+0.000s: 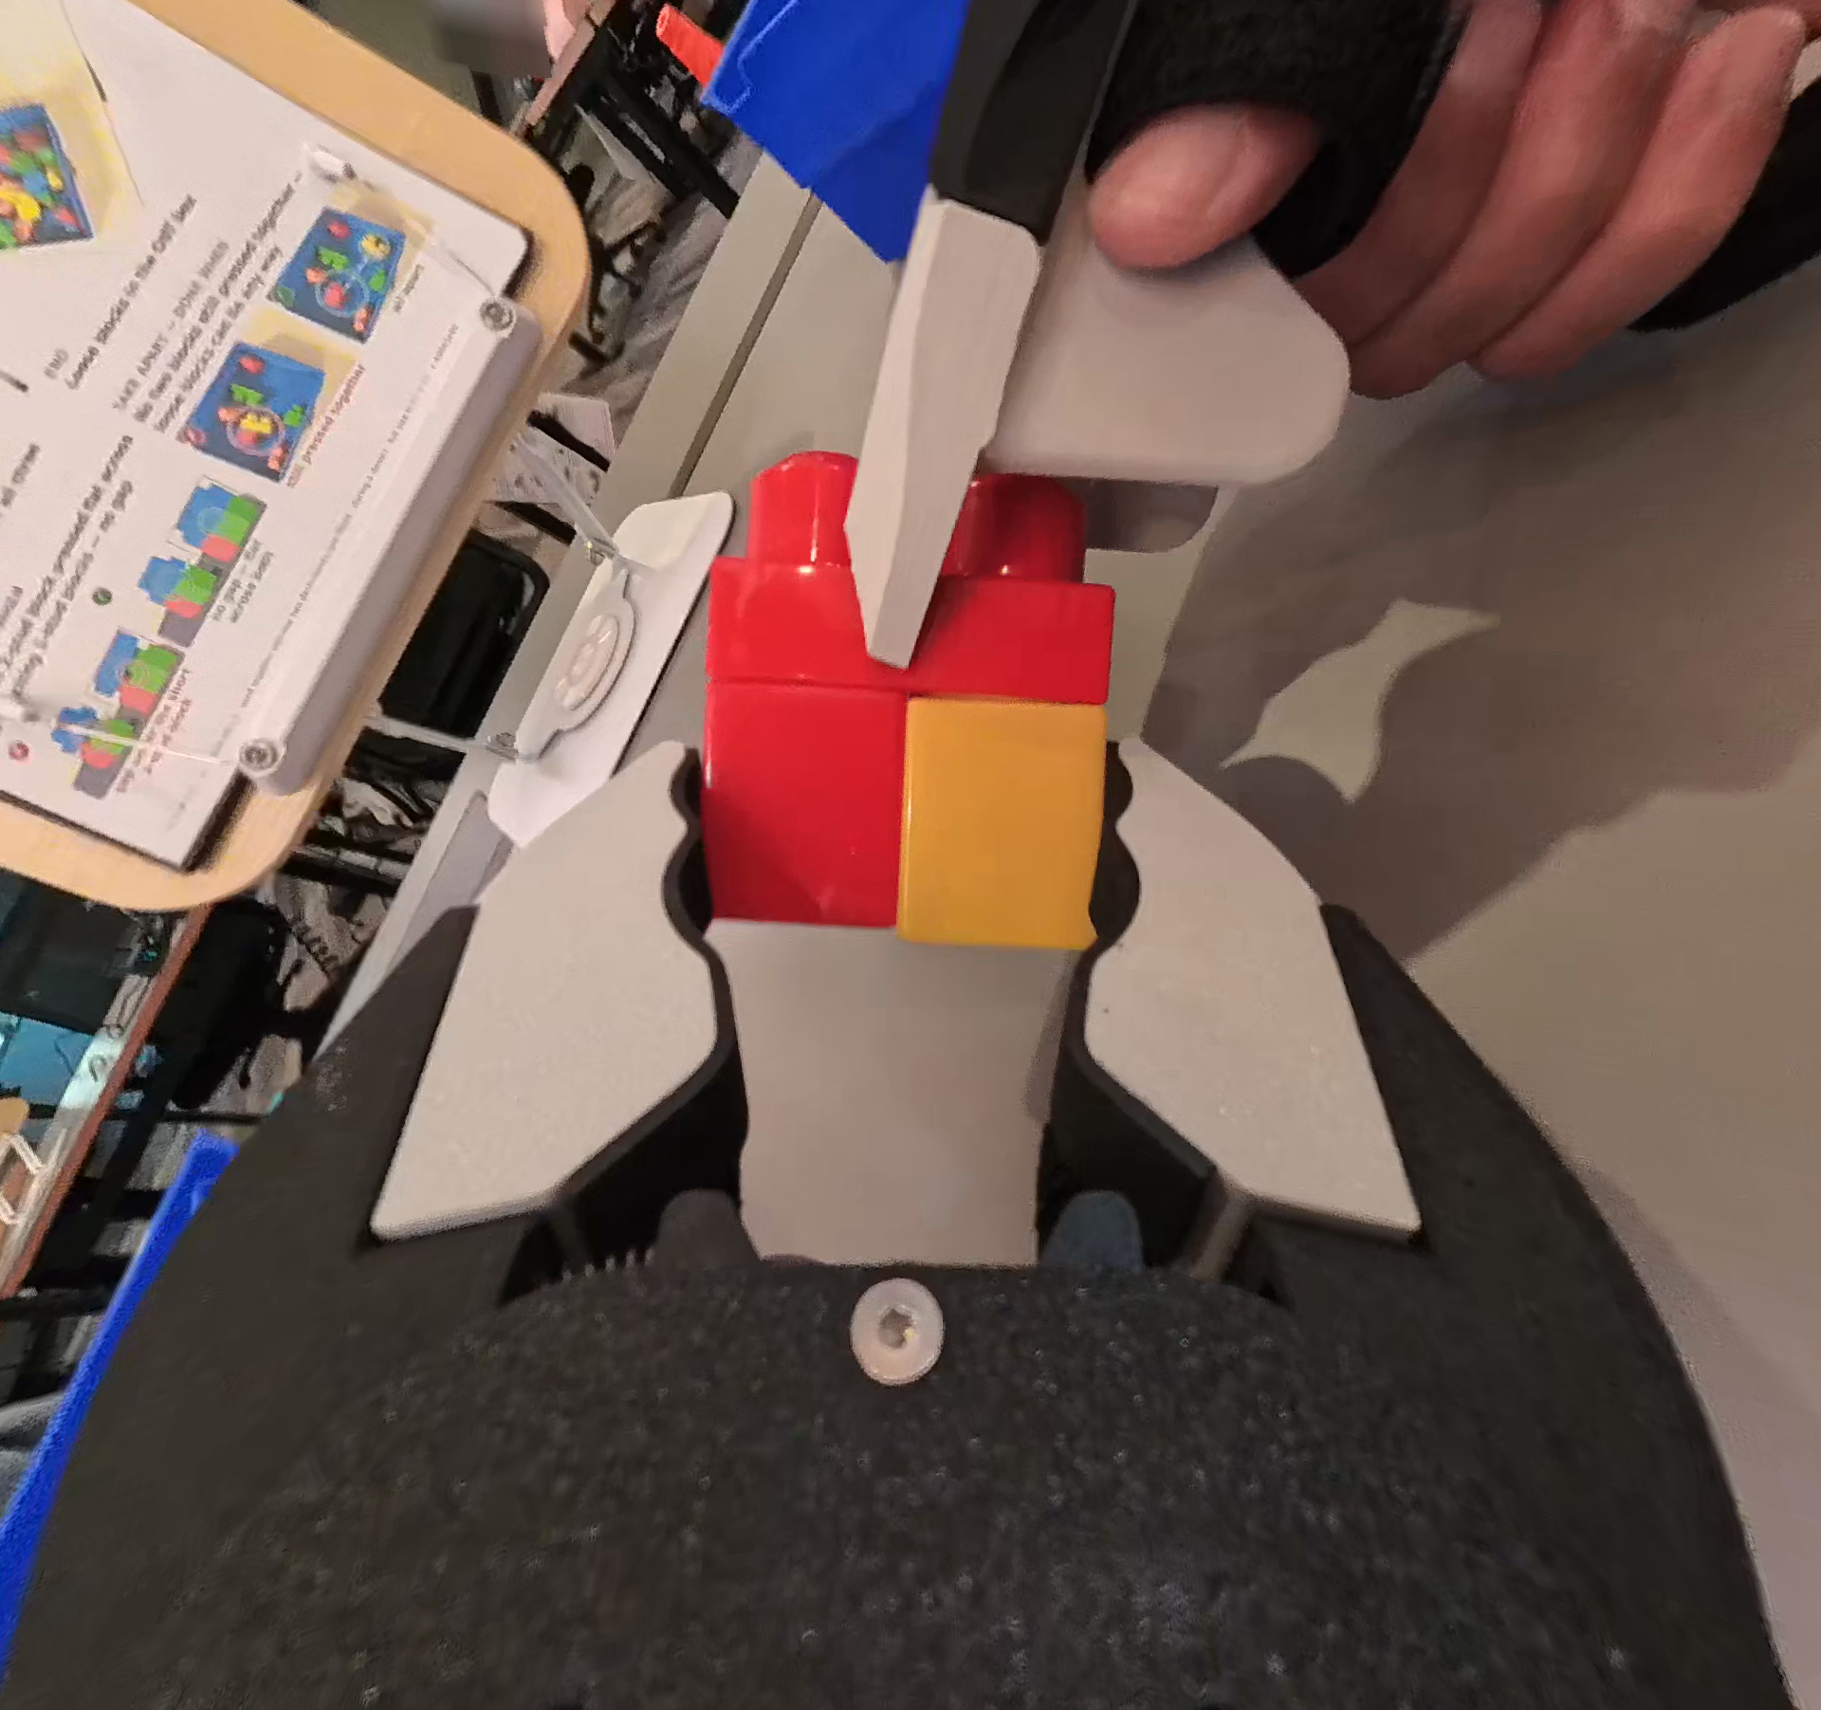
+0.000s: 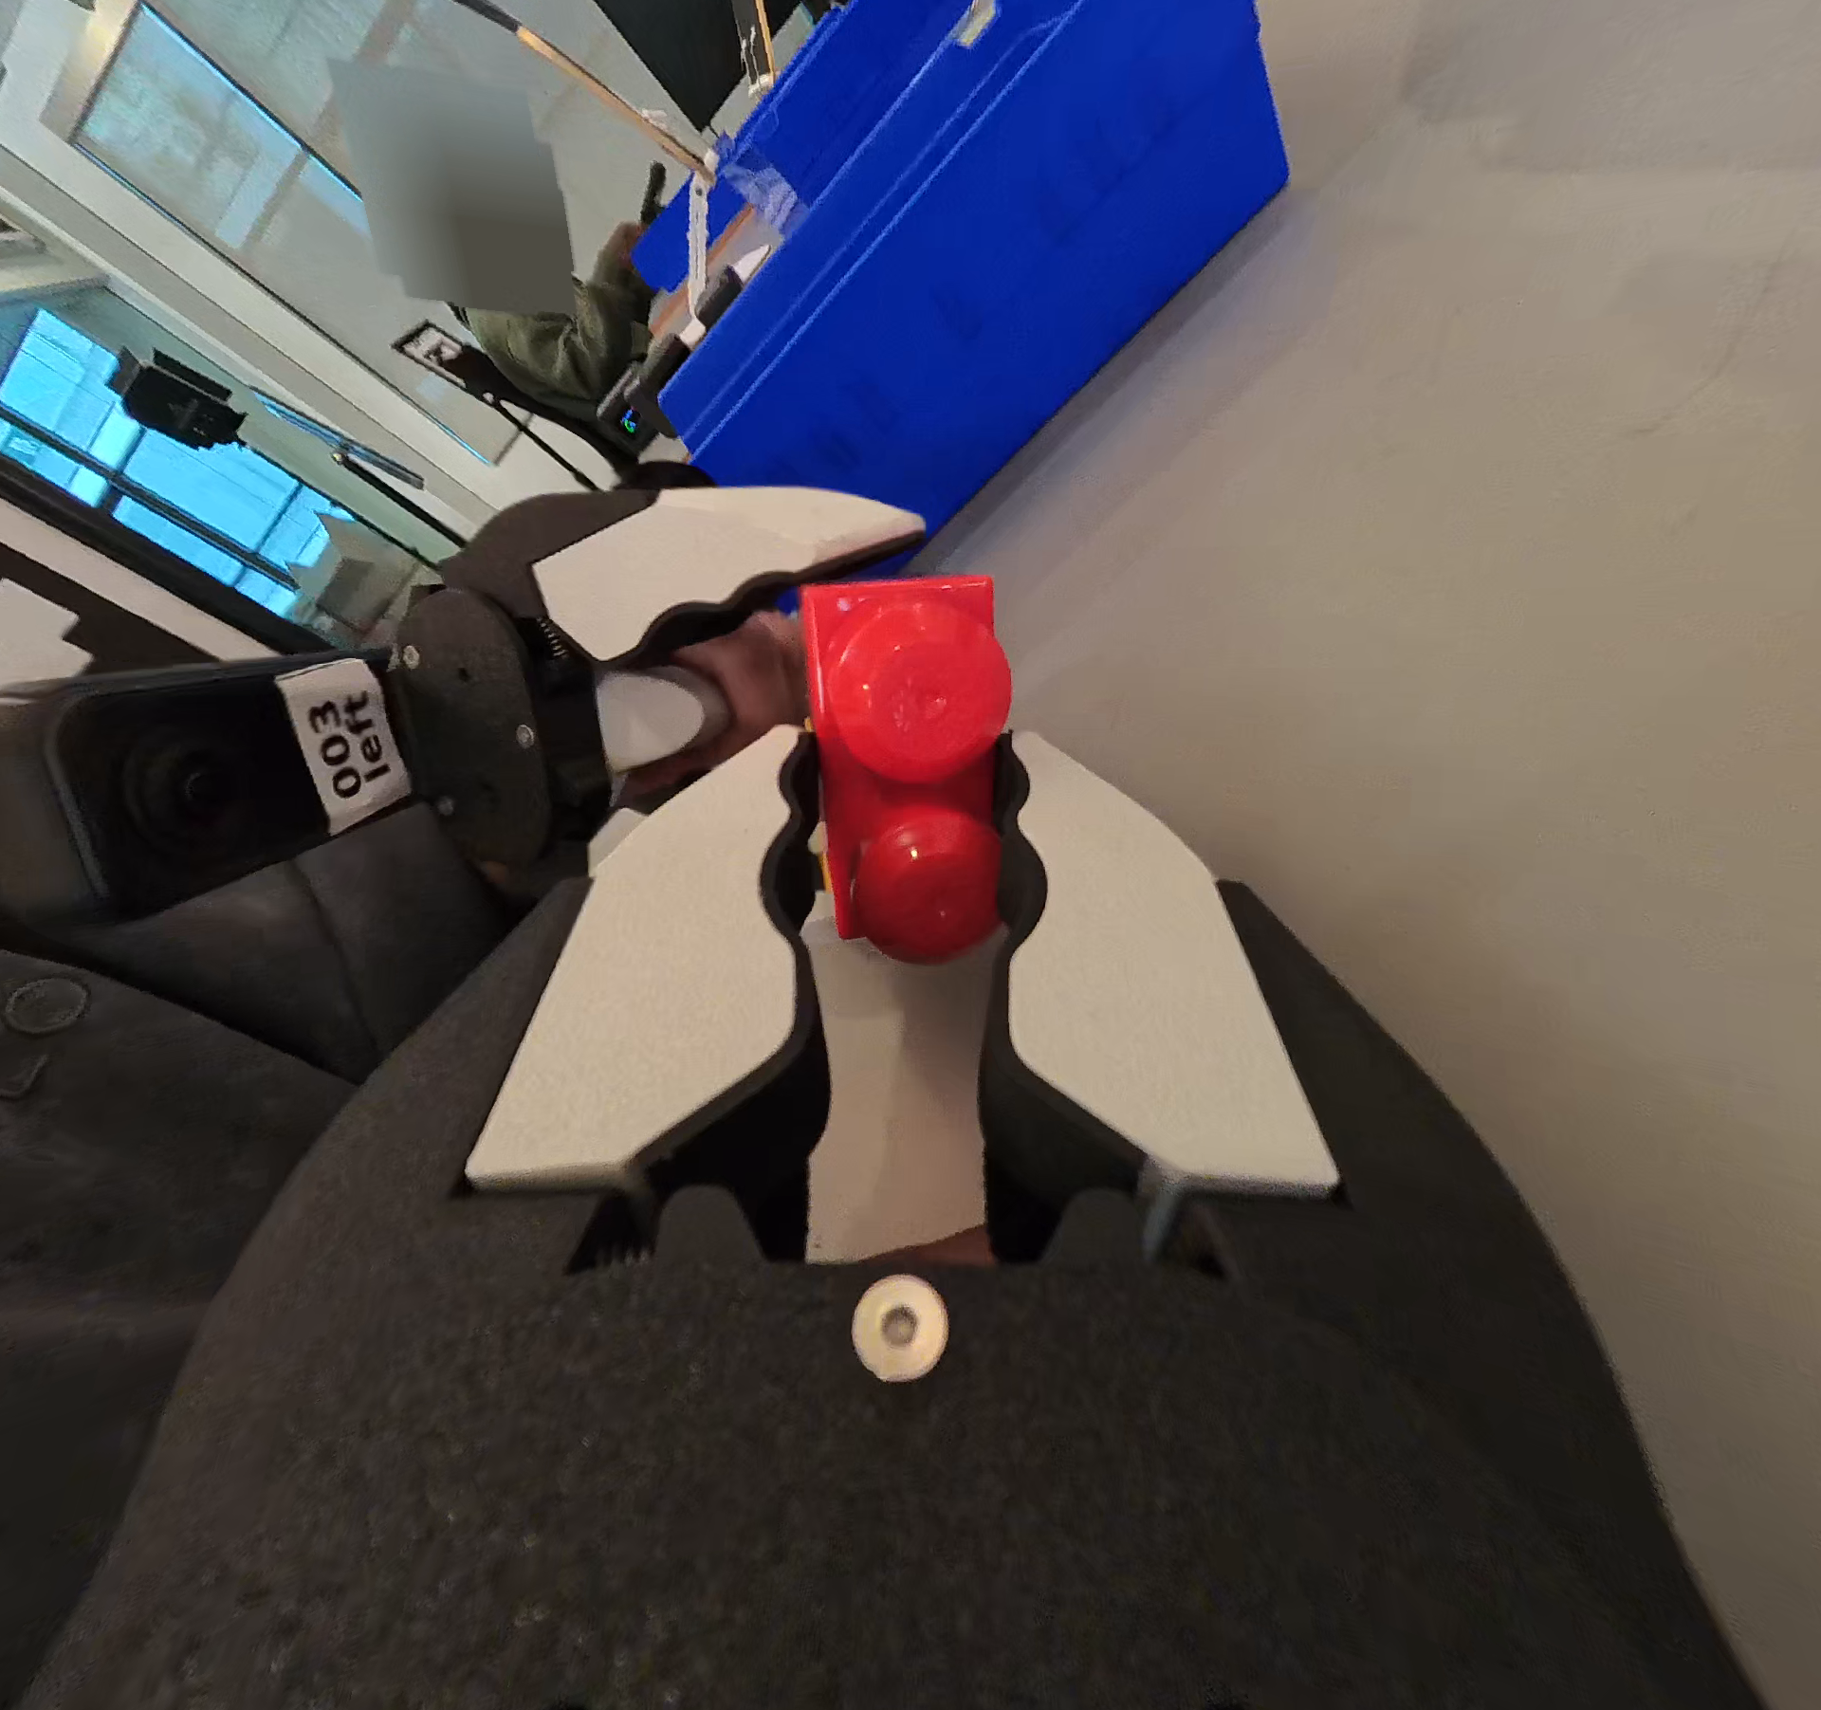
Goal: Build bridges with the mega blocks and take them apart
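Where the left wrist view begins, at the bottom of the frame, the left gripper (image 1: 902, 835) is closed narrow on the two lower pieces of a small bridge: a glossy red plastic square block (image 1: 803, 805) and a yellow plastic square block (image 1: 1000, 820) standing side by side and touching. Across their tops sits a red two-stud plastic block (image 1: 911, 618), at the centre of the frame. From the upper right the right gripper (image 1: 892, 569) reaches in, one grey finger lying over the top block's face between its studs. In the right wrist view its jaws clamp that block's long sides (image 2: 911, 766), mid-frame. The whole stack appears to be held off the pale grey tabletop (image 1: 1577, 776).

These blocks look light, hollow, rigid and smooth, so a grip on flat side walls, not the rounded studs, should slip least; peeling the top piece upward at one end may free it more easily than a straight pull.

Farther off, a blue plastic bin (image 2: 985, 214) fills the upper centre, and a wooden instruction board (image 1: 246, 480) hangs at upper left.
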Demonstrator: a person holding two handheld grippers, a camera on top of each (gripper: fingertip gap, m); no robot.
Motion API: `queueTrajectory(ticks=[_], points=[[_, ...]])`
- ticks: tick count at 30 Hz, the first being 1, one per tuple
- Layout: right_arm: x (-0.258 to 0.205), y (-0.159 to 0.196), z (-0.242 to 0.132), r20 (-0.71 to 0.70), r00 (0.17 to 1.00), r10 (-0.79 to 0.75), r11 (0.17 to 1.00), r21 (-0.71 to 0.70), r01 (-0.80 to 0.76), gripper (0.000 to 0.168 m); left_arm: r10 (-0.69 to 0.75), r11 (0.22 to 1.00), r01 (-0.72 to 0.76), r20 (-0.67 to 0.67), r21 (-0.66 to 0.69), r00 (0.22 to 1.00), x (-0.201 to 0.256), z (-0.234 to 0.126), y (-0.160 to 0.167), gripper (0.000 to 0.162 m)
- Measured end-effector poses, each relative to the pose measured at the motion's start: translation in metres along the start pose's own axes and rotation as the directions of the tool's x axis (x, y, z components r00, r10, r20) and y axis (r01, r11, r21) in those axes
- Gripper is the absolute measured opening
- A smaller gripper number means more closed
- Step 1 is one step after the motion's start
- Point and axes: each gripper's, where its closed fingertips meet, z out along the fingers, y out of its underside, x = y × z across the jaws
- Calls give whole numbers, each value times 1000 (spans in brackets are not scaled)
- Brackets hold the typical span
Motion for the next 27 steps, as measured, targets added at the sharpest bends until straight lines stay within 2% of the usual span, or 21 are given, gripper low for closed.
queueTrajectory(ticks=[4, 7, 9, 11, 13, 15, 17, 19, 21, 27], points=[[13, -5, -8, -15, 998, 54, 997, 51, -53, 34, -120, 993, 120, -45, -3, 992, -9, -15, -3, 70], [11, -13, -17, 32, 997, 77, 989, 121, -81, 34, -352, 930, 364, -170, 46, 920, -14, -28, -10, 70], [4, -16, -20, 56, 997, 60, 986, 150, -67, 34, -542, 821, 571, -305, 7, 783, -8, -27, -10, 77], [-5, -18, -19, 83, 996, 41, 985, 163, -54, 34, -657, 702, 710, -437, -58, 614, 1, -24, -11, 79], [-10, -17, -18, 90, 996, 28, 987, 156, -41, 34, -696, 601, 795, -545, -86, 467, 5, -25, -19, 70], [-14, -18, -18, 104, 994, 22, 985, 168, -39, 34, -692, 515, 852, -631, -91, 351, 5, -29, -27, 65], [-20, -19, -20, 137, 990, 26, 983, 179, -50, 34, -677, 475, 877, -666, -69, 314, 0, -32, -30, 54], [-20, -20, -20, 125, 992, 24, 980, 191, -48, 34, -678, 441, 895, -679, -69, 282, -3, -33, -31, 53], [-22, -20, -19, 138, 990, 24, 979, 197, -51, 34, -686, 427, 901, -677, -79, 265, -4, -30, -28, 39], [-20, -18, -16, 128, 991, 33, 978, 199, -58, 34, -690, 409, 904, -691, -125, 216, -3, -29, -23, 37]])
